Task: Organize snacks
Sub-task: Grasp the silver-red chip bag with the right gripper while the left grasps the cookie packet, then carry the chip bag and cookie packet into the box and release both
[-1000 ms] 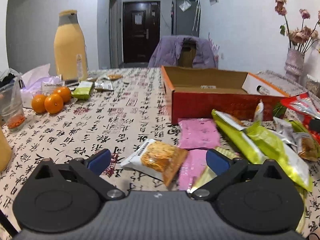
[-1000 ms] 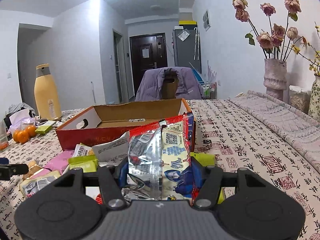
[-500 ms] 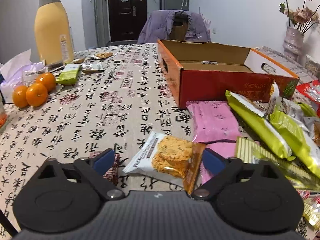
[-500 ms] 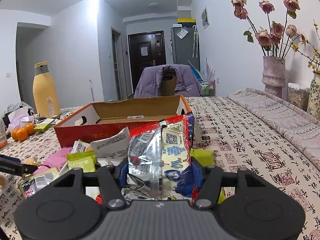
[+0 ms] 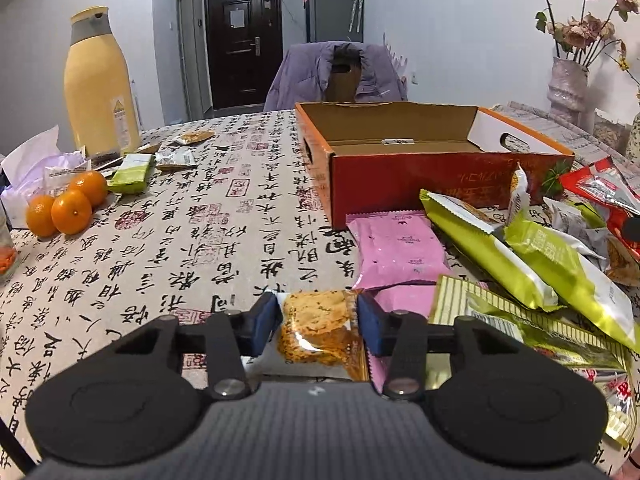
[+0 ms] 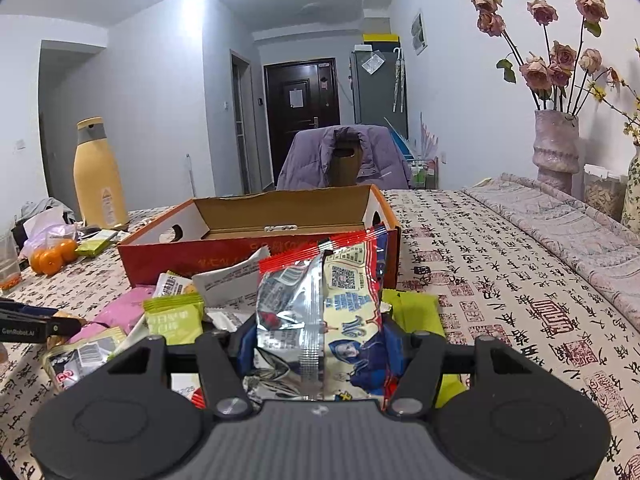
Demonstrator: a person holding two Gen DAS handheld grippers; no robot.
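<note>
Between the left gripper (image 5: 318,326) pads, a crumbly biscuit packet (image 5: 320,334) sits freshly clamped for lifting; right gripper (image 6: 318,346) grips a red-edged foil packet (image 6: 324,312), presumably bound for the cardboard box (image 6: 256,212).

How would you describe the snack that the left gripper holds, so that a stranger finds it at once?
Start at the open orange cardboard box on the table. Nearer the camera lie two pink packets; just beside them is a clear-fronted packet, pinched by the left gripper, whose jaws have just closed. Only it shows a golden crumbly cake inside.

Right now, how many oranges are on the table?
3, clustered at the table's left edge: front left orange, front right orange, back orange. More may hide behind the tissue bag.
</note>
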